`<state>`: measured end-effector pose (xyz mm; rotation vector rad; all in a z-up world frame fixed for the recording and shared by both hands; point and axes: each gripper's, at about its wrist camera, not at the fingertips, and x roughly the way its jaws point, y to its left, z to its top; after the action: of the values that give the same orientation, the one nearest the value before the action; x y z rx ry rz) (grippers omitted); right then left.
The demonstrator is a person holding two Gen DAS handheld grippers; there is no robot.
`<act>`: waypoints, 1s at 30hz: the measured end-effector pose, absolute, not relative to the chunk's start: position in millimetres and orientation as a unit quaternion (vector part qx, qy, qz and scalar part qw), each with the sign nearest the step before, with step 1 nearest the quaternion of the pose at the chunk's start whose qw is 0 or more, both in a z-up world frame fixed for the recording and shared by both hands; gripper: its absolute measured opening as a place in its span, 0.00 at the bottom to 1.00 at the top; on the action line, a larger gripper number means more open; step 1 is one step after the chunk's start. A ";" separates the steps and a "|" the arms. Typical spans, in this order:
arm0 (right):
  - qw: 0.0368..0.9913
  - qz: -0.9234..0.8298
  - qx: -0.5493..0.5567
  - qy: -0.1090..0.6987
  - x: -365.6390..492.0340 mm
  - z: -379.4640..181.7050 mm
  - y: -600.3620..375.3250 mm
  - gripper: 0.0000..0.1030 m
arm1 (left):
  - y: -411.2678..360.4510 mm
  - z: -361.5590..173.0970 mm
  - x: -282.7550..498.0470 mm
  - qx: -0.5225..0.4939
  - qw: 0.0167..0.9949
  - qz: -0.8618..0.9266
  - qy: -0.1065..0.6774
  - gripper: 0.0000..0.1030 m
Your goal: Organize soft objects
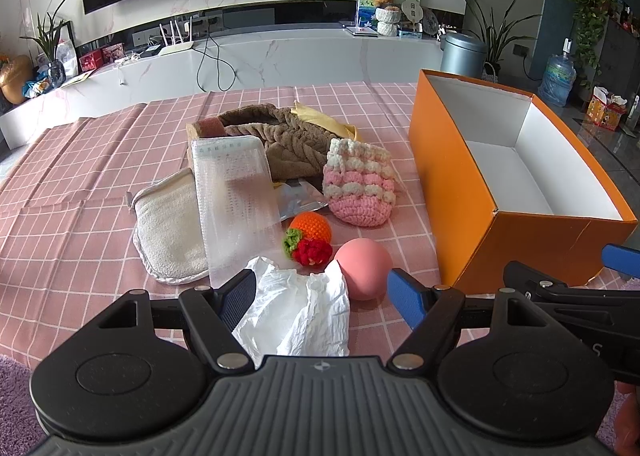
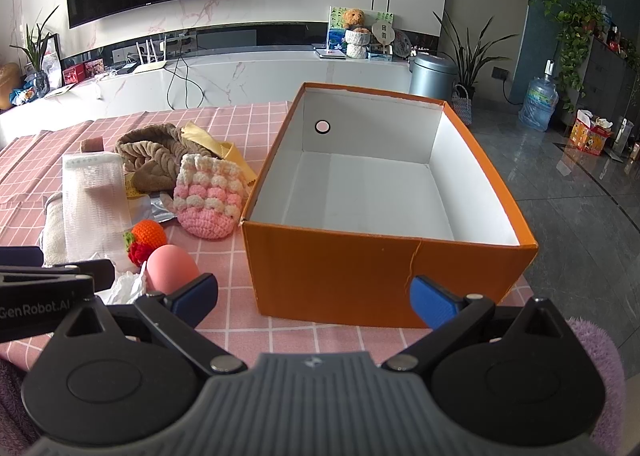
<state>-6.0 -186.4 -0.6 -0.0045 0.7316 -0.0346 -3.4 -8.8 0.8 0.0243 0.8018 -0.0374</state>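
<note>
Hovering low over the near edge of the pink checked tablecloth (image 1: 80,184), the left gripper (image 1: 322,296) has its jaws spread wide around a crumpled white tissue (image 1: 296,312) without pinching it; the smooth pink ball (image 1: 363,268) lies just beside its right finger. The right gripper (image 2: 314,296) is likewise spread and holds nothing, facing the near wall of the open orange cardboard box (image 2: 360,280), whose white interior shows no contents. The step in hand appears to be the first pick — nothing is sorted yet. The pink-and-white crocheted pouch (image 1: 358,188), the orange crocheted fruit (image 1: 311,227) and the brown knitted cloth (image 1: 288,136) lie in a pile left of the box. The next move likely calls for closing on the tissue gently — it will crush easily — then lifting it over the box wall
</note>
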 end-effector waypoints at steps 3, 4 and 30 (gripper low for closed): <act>0.934 -0.017 -0.002 0.358 -5.8 -0.8 -186.4 0.98 | -9.0 0.7 -3.9 0.010 0.920 -0.019 0.391 0.86; 0.934 -0.017 -0.002 0.358 -5.9 -0.7 -186.3 0.98 | -9.1 0.6 -3.9 0.010 0.920 -0.019 0.391 0.86; 0.926 0.090 0.003 0.367 -8.6 -6.8 -161.8 0.65 | 34.2 -12.7 0.1 -0.060 0.892 -0.094 0.438 0.71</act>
<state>-8.6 -161.8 -6.8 0.0056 0.7529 0.1844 0.1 34.2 -12.7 -0.1240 0.9099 -0.1957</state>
